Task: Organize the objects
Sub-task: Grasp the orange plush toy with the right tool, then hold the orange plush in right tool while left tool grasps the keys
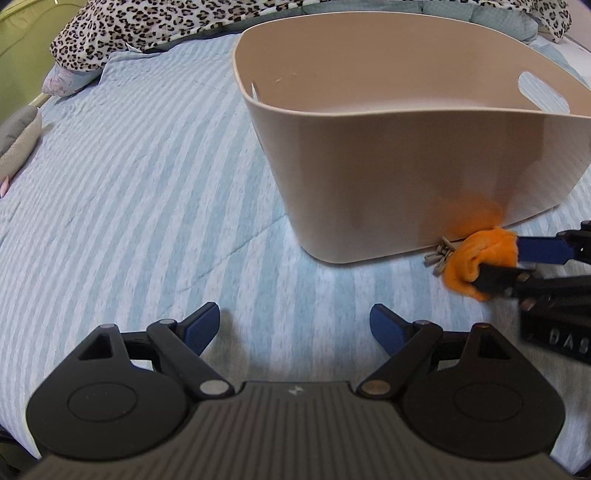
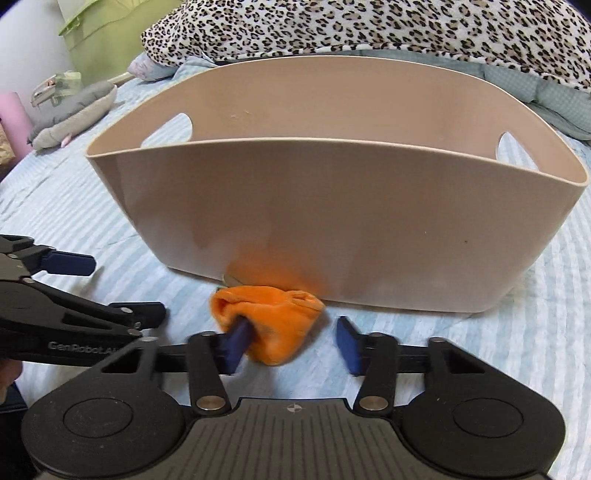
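Observation:
A beige plastic tub with cut-out handles stands on the striped bed; it also fills the right wrist view. An orange plush toy lies on the bed against the tub's front wall, also seen in the left wrist view with grey tassels beside it. My right gripper is open around the toy: the left finger touches its side, the right finger stands apart. It shows in the left wrist view too. My left gripper is open and empty over the bedspread, left of the toy.
A leopard-print blanket is heaped behind the tub. A grey plush toy lies at the far left of the bed. A green bag stands beyond the bed's edge. The blue striped bedspread spreads left of the tub.

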Tool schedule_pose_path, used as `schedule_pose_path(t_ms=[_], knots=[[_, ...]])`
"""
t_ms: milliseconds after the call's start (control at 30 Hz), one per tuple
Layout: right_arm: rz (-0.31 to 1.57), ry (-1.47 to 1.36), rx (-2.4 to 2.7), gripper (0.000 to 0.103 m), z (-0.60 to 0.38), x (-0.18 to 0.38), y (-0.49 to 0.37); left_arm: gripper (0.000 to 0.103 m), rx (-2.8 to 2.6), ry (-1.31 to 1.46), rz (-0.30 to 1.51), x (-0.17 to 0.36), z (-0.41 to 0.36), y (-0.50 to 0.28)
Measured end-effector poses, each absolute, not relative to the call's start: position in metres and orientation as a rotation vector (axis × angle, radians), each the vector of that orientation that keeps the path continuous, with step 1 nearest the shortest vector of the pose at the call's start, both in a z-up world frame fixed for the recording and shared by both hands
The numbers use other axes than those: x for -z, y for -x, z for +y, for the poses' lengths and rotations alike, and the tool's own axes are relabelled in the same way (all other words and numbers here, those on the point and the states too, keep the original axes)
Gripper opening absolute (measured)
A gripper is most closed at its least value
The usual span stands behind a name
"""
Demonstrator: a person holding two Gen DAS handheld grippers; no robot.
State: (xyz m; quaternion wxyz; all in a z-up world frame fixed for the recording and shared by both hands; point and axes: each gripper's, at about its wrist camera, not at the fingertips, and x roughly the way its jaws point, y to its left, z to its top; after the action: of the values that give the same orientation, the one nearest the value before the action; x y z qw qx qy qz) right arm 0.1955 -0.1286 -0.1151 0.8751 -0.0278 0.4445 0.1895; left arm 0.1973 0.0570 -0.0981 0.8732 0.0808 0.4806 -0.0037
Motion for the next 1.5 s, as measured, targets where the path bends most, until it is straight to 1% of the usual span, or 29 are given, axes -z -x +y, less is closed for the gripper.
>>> schedule_pose_path(t_ms=[33,67,100,167,367,567,867,967,1067,1133,1200,1300,1500], knots=[[0.928,0.055,-0.394,0.018,-0.131,0.114,-0.195,0.089,0.009,-0.17,1.001,0.098,0.057,-0.197],[0.931,0.05,-0.39,0.014,-0.133,0.114,-0.193,0.089,0.01,-0.169,0.998,0.098,0.056,-0.196],[0.937,0.044,-0.386,0.014,-0.136,0.113,-0.193,0.089,0.014,-0.165,0.997,0.098,0.056,-0.196],[0.944,0.041,-0.377,0.009,-0.138,0.113,-0.193,0.089,0.025,-0.15,0.997,0.097,0.056,-0.194],[0.939,0.106,-0.313,0.009,-0.154,0.105,-0.183,0.089,0.09,-0.074,1.008,0.096,0.047,-0.189],[0.942,0.106,-0.261,0.009,-0.178,0.105,-0.182,0.089,0.115,-0.078,0.958,0.093,0.027,-0.186],[0.953,0.061,-0.254,0.01,-0.194,0.114,-0.176,0.089,0.106,0.0,0.947,0.105,0.009,-0.208],[0.954,0.059,-0.256,0.01,-0.193,0.117,-0.178,0.087,0.112,0.033,0.928,0.106,0.005,-0.212],[0.957,0.055,-0.256,0.01,-0.193,0.119,-0.18,0.081,0.129,0.085,0.928,0.107,0.003,-0.215],[0.957,0.054,-0.258,0.01,-0.193,0.119,-0.181,0.07,0.133,0.09,0.918,0.109,0.002,-0.215],[0.958,0.05,-0.258,0.01,-0.194,0.119,-0.181,0.063,0.136,0.074,0.907,0.111,0.002,-0.213],[0.957,0.048,-0.258,0.01,-0.193,0.119,-0.182,0.044,0.152,0.056,0.9,0.11,0.003,-0.211],[0.952,0.048,-0.263,0.01,-0.191,0.117,-0.179,0.042,0.168,0.022,0.899,0.105,-0.001,-0.206]])
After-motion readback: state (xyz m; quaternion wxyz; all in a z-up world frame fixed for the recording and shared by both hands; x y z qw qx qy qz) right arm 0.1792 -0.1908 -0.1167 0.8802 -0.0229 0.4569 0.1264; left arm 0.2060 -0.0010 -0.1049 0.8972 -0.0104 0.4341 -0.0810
